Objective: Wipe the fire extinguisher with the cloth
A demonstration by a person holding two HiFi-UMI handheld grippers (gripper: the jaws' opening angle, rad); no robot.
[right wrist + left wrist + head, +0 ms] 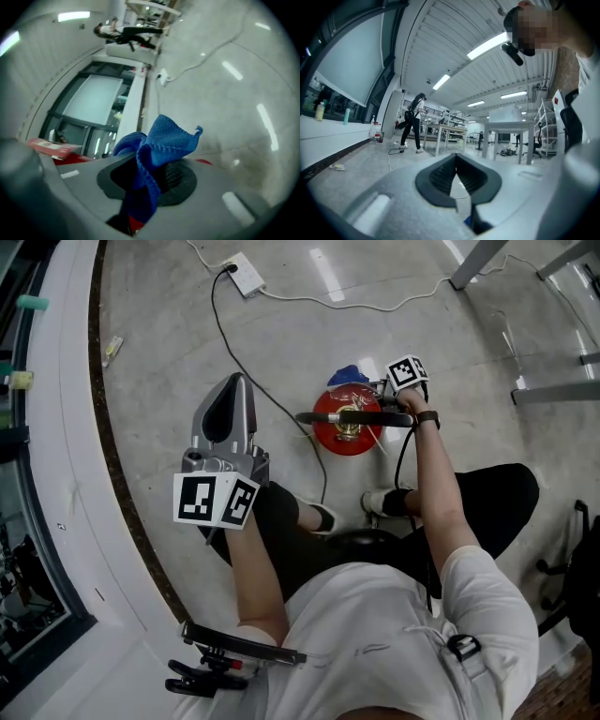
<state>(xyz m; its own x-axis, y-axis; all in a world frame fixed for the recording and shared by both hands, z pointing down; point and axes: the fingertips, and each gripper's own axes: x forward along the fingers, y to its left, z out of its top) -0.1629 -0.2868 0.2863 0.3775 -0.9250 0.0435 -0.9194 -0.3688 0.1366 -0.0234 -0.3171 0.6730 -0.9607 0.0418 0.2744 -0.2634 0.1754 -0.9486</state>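
Head view shows the red metal fire extinguisher (345, 430) at frame centre, the right gripper (151, 179) grasping the crumpled blue cloth (163, 143) beside it for wiping, while the left gripper (457, 163) waits clenched, empty.

The hand-held gripper (151, 180) has its jaws closed on a blue cloth (161, 140), which bunches up out of the dark pads in crumpled folds. Red parts of the fire extinguisher (75, 158) show just behind the jaws at the left. Beyond lies a glossy grey floor (225, 98) with a white cable (201, 60) trailing across it.
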